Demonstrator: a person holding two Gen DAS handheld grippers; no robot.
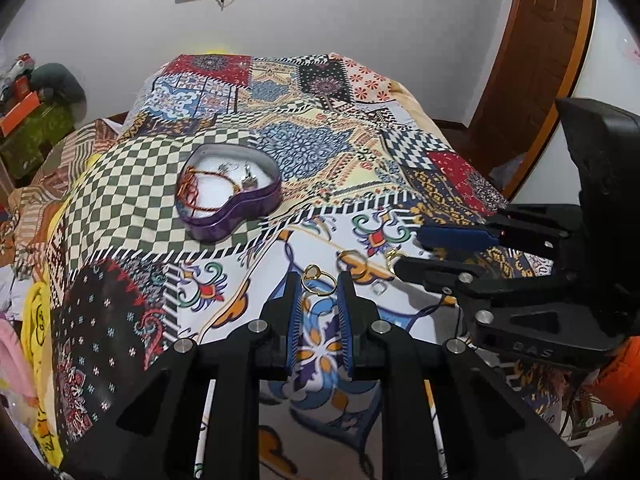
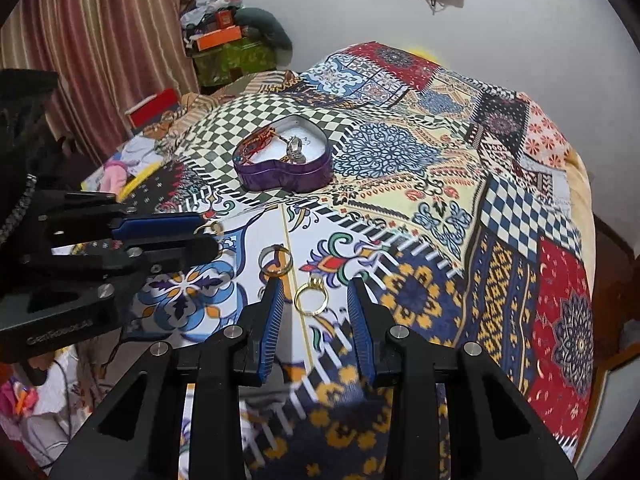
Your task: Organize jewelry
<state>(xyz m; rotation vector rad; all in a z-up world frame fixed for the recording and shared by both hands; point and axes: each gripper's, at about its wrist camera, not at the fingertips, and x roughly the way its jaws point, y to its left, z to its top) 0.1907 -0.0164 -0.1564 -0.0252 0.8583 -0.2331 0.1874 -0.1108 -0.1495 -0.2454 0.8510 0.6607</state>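
Two spread tools, left tool [image 1: 319, 280] and right tool [image 2: 316, 284], are each poised around a thin gold ring [image 1: 319, 279] [image 2: 311, 298]; closing, then transfer to the purple heart-shaped tin [image 2: 286, 174], is called for.

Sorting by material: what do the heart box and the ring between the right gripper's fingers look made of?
Heart box: probably thin metal tin, glossy purple outside, pale inside; its wall shows sheen. Ring: gold-coloured polished metal, judging by bright glints; real gold or plating can't be told.

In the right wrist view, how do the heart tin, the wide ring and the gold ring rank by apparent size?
1. heart tin, though farthest.
2-3. wide ring and gold ring look alike; the gold one lies nearer, so unranked.
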